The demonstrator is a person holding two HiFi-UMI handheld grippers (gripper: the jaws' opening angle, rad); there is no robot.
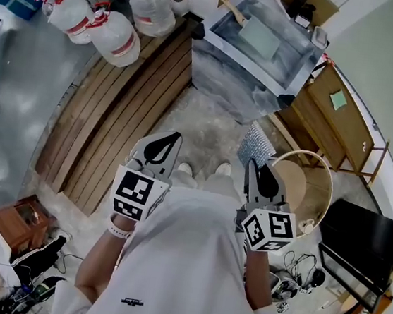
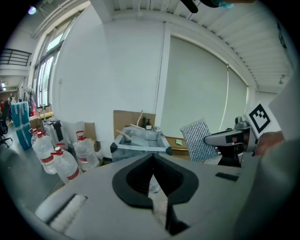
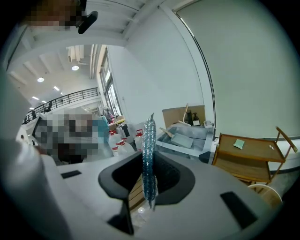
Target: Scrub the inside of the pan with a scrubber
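Observation:
A grey basin stands ahead on the floor, and a flat grey pan with a wooden handle lies in it. The basin also shows in the left gripper view, and the pan in the right gripper view. My right gripper is shut on a silvery mesh scrubber, which stands edge-on between the jaws. My left gripper is shut with nothing in it. Both grippers are held close to my body, well short of the basin.
Several water jugs stand at the back left beside a stack of wooden planks. A wooden shelf cart is at the right, with a round hoop-rimmed basket and a black table nearer.

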